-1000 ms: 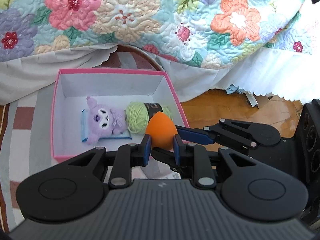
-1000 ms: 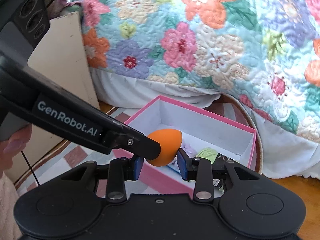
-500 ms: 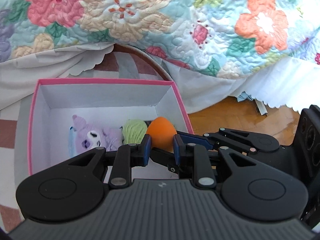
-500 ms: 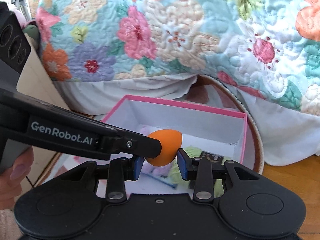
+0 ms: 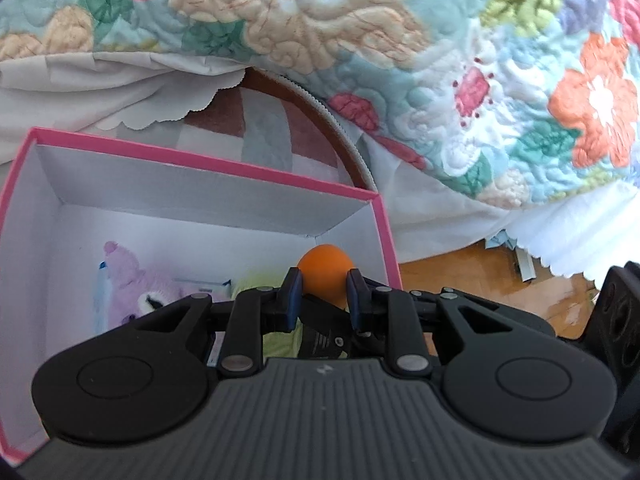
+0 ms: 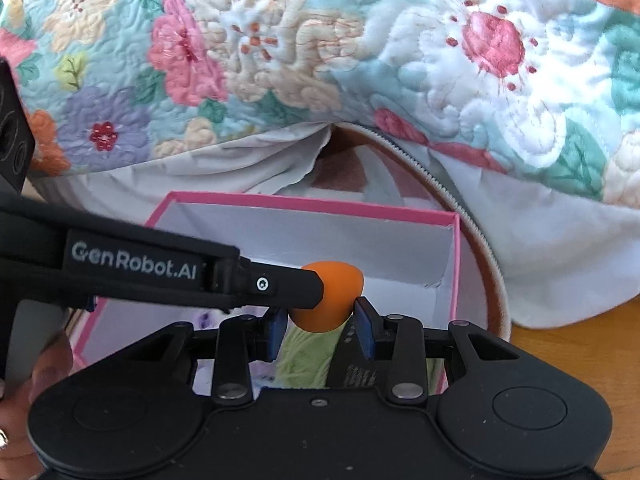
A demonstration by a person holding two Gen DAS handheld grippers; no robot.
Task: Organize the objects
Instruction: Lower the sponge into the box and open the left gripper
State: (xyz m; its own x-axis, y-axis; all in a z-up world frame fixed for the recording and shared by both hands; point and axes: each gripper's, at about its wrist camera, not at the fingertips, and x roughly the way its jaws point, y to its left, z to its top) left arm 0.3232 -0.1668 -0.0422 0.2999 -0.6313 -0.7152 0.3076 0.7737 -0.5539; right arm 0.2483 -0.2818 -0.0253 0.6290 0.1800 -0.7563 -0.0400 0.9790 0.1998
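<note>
Clamped in the left gripper (image 5: 322, 286) and, seemingly, the just-widened right gripper (image 6: 320, 314), the sponge (image 6: 340, 280) is held directly over the box (image 6: 304, 202).

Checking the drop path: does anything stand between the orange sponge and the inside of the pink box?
Nothing covers the pink box; its top is open and the orange sponge is already over it. Green yarn lies right below the sponge and a purple plush beside that, so it would probably land on the yarn.
</note>
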